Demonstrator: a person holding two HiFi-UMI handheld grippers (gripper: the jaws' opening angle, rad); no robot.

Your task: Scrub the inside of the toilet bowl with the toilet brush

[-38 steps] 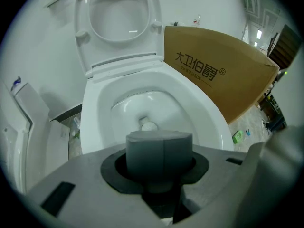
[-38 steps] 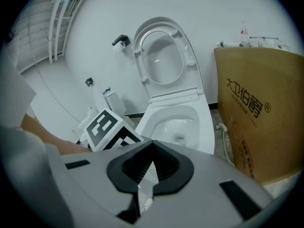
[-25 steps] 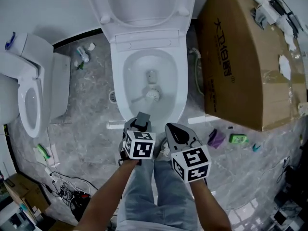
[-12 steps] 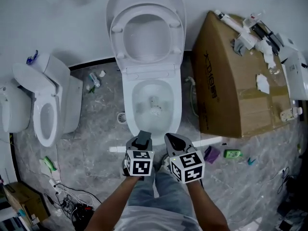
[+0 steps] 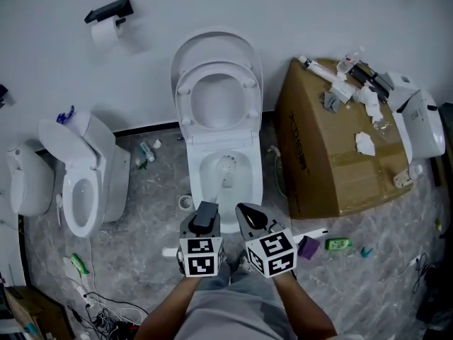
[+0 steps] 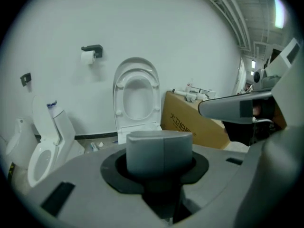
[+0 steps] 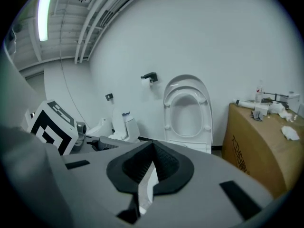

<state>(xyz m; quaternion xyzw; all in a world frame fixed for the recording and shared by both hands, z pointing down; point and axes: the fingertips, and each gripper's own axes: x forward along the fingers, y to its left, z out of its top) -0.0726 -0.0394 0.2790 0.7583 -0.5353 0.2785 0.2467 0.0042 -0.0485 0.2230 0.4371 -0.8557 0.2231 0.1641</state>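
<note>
The white toilet (image 5: 248,183) stands in the middle of the head view with lid and seat raised. The brush head (image 5: 226,166) lies inside the bowl, and no gripper holds it. My left gripper (image 5: 206,214) and right gripper (image 5: 249,217) hover side by side in front of the bowl, above my knees. Both are shut, and I see nothing held in either. In the left gripper view the grey tips (image 6: 160,148) press together below the raised lid (image 6: 137,91). In the right gripper view the jaws (image 7: 151,167) meet, with a thin white sliver showing through the slit.
A big cardboard box (image 5: 333,154) with loose parts on top stands right of the toilet. A smaller toilet (image 5: 81,183) is at the left, and a paper roll holder (image 5: 107,21) is on the wall. A white bar (image 5: 311,233), a purple item (image 5: 306,246) and a green bottle (image 5: 338,244) lie on the floor.
The head view has pulled up and back, so the toilet looks smaller and more wall shows. Both grippers have drawn away from the bowl, still together and shut. The brush stays in the bowl.
</note>
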